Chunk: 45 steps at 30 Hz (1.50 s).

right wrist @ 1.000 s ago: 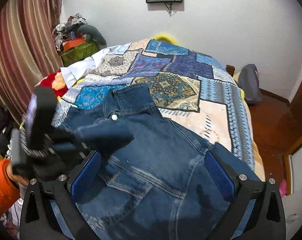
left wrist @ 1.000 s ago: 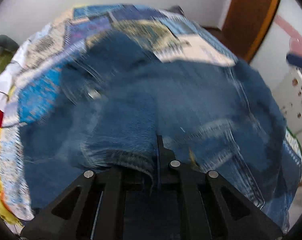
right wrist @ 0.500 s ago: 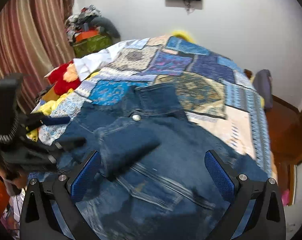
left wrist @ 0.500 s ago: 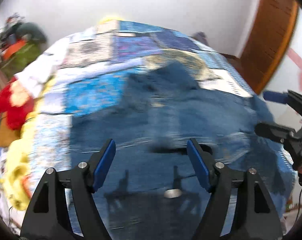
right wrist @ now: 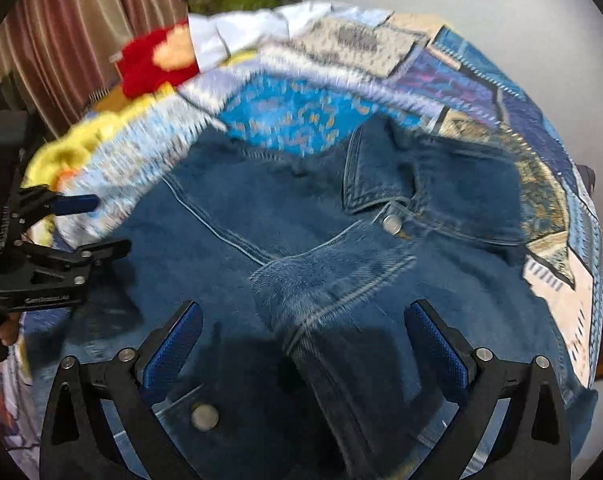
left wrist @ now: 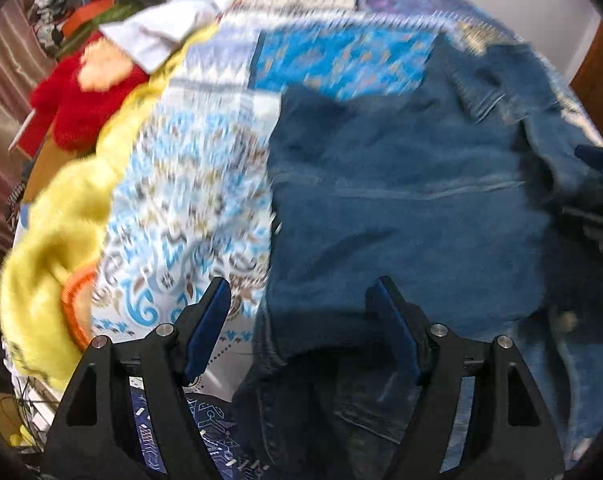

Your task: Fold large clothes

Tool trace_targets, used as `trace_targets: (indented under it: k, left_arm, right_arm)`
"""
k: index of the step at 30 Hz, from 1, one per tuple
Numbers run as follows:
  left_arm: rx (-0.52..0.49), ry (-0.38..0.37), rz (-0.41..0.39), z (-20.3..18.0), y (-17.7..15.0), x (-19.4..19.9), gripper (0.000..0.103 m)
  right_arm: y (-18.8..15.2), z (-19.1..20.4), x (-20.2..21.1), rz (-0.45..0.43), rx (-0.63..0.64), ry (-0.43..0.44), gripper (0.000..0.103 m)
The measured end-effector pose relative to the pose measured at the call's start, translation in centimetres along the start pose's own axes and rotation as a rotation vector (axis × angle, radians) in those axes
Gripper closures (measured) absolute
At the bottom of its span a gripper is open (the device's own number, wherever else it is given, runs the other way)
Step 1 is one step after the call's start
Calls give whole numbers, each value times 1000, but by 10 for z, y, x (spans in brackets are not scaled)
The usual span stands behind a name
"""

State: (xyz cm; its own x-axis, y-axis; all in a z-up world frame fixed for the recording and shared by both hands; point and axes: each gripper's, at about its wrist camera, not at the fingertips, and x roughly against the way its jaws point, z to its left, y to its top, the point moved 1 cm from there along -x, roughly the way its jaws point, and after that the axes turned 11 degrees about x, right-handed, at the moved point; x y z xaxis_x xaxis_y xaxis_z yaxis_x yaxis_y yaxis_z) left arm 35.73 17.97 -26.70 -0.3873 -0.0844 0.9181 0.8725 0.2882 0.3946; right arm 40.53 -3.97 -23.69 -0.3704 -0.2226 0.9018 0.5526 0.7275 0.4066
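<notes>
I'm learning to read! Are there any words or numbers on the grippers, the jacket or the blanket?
Pale lettering on the left gripper, seen from the right wrist camera: too blurred to read for sure.
Denim jacket: no words; its metal buttons are too blurred to tell.
Patchwork bedspread: only patterns, no words.
Right gripper: no lettering shows.

So there's a bed (right wrist: 477, 92) with a patchwork quilt (left wrist: 189, 200), and a denim jacket (right wrist: 301, 240) lying flat on it, right ahead of both sets of jaws, collar on the far side.
</notes>
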Motion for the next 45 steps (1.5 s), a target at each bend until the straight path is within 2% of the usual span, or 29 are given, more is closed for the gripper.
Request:
trace_targets:
  k: [1, 3, 5, 6, 9, 10, 13, 19, 22, 29, 32, 37, 41, 43, 45]
  left_arm:
    - [6, 7, 9, 3, -2, -7, 30]
    - [26, -6, 26, 7, -5, -14, 30]
    - [55, -33, 44, 12, -7, -20, 30]
    - [59, -36, 44, 12, -8, -20, 30]
    - [41, -12, 40, 9, -8, -20, 30]
    - [37, -4, 40, 8, -7, -19, 30]
    - [23, 24, 24, 2, -4, -11, 30]
    - [-8, -9, -85, -27, 11, 38, 30]
    - [-29, -32, -120, -46, 16, 57, 30]
    - [-104, -85, -123, -103, 14, 75, 30]
    - [-151, -109, -102, -130, 7, 77, 30]
    - [-303, -150, -100, -193, -11, 94, 30]
    - [-399, -201, -91, -242, -22, 102, 28]
    - [-445, -232, -78, -270, -30, 103, 23]
    - [-492, -238, -72, -293, -40, 99, 23]
  right_arm:
    - [-1, -1, -6, 19, 4, -22, 21]
    - [-3, -4, -8, 28, 6, -58, 33]
    - [-3, -7, 1, -7, 1, -54, 50]
    - [-2, -9, 7, -24, -3, -38, 63]
    - [-4, -19, 30, -75, -41, -23, 80]
    - [-5, -23, 41, -93, -53, -32, 83]
    - [-12, -38, 72, -153, -90, -53, 86]
    - [-49, -78, 129, -229, -170, -117, 91]
    - [-78, -100, 144, -232, -229, -134, 92]
    - [-159, -124, 145, -168, -346, -147, 92]
    - [-190, -127, 141, -127, -374, -196, 92]
    - [-234, -143, 163, -114, -451, -253, 91]
    - [-258, -158, 180, -91, -466, -281, 91]
    - [-273, -164, 176, -46, -468, -287, 91]
    - [-288, -167, 161, 22, -471, -272, 91]
